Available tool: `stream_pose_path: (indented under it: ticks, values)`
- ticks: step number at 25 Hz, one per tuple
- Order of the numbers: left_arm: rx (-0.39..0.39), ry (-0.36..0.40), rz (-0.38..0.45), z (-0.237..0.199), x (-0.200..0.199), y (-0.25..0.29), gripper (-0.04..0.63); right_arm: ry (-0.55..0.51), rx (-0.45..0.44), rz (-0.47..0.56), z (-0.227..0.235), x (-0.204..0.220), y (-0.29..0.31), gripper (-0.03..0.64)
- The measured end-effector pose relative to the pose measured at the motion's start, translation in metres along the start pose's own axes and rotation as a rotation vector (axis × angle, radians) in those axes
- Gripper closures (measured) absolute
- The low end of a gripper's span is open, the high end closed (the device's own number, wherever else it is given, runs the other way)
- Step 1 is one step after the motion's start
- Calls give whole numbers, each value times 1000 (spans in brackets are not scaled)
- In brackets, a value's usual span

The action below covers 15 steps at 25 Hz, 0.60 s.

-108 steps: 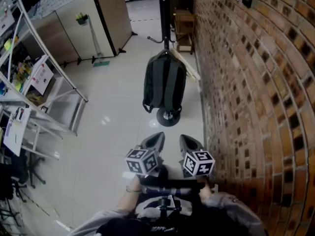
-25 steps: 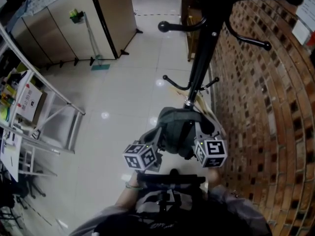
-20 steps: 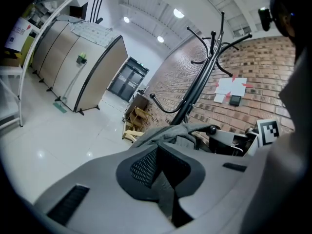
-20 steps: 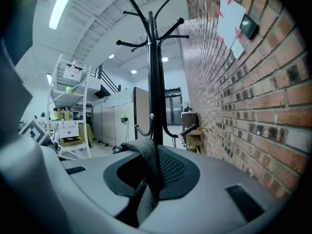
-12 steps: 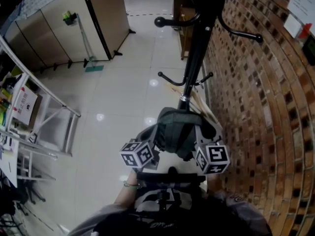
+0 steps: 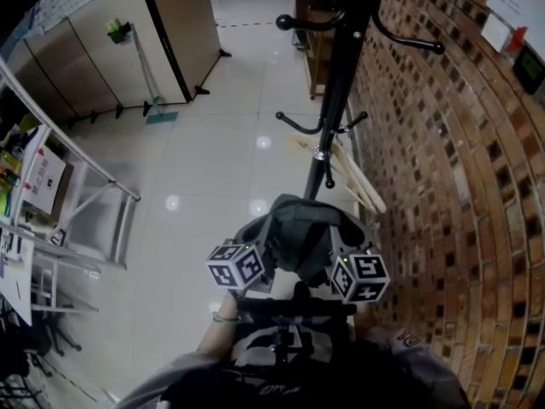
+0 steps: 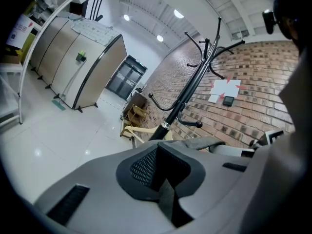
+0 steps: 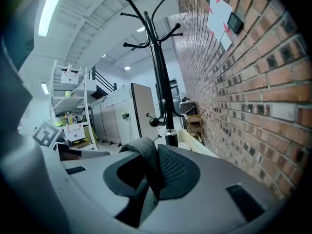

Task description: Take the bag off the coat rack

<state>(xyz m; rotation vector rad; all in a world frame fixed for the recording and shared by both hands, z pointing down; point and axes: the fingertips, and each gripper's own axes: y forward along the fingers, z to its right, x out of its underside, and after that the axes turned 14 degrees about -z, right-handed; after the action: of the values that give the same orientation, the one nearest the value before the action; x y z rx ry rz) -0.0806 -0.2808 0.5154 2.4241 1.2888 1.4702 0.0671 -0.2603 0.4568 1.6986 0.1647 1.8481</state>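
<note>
**Bag held at the coat rack, seen from beside the person.** The left tool (image 6: 260, 250) and right tool (image 6: 339, 250) are raised side by side, marker cubes toward the person. The dark bag (image 6: 298, 228) sits directly between them, its top bulging above both tools.

*Right tool:* clenched on a grey strap (image 8: 146, 157) of the bag. The strap arches over the pad notch and drops into the seam between the jaws.

*Left tool:* jaws drawn together on a dark band (image 7: 168, 199) that lies in their seam, apparently webbing of the same bag.

*Coat rack:* its black pole (image 6: 339, 75) rises just beyond the tools, behind the bag, with curved hooks branching off higher up. Whether the bag touches a hook cannot be told.

*Surroundings:* a brick wall (image 6: 443, 186) runs close along the right tool's outer side. Pale wooden planks (image 6: 353, 177) lean at the wall's foot beyond the tools. A glossy tiled floor (image 6: 213, 143) stretches away on the left tool's side toward tall cabinets (image 6: 111, 41).
</note>
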Motion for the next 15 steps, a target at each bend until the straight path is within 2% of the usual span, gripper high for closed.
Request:
stream_pose_path:
  ticks: [4, 15]
  values:
    - [3, 7, -13, 0, 13, -13, 589, 29, -16, -24, -14, 22, -7, 560]
    - [47, 40, -55, 16, 47, -35, 589, 52, 36, -100, -27, 81, -32, 560]
